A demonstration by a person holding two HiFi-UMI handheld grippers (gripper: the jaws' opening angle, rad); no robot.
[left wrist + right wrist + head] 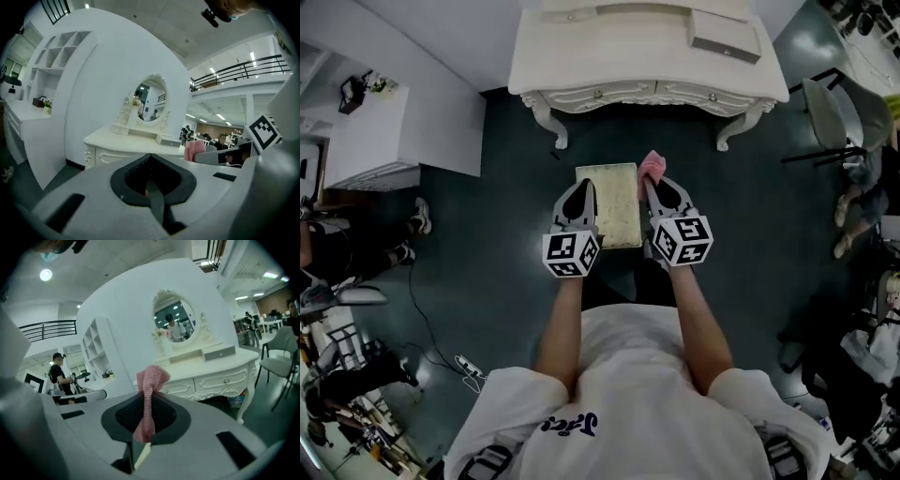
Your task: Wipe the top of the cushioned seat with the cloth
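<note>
Right gripper (650, 187) tight on bunched pink knit cloth (151, 380), beside cream cushioned seat (607, 211)

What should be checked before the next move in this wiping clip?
1. Cloth clamped in the right gripper: ok.
2. Left gripper shut with nothing in it: ok.
3. Seat in view, below and between both grippers: ok.
4. Cloth touching the seat top: not ok, its free end sticks out in the air toward the dressing table.
5. Dirt on the seat top: cannot tell.
</note>
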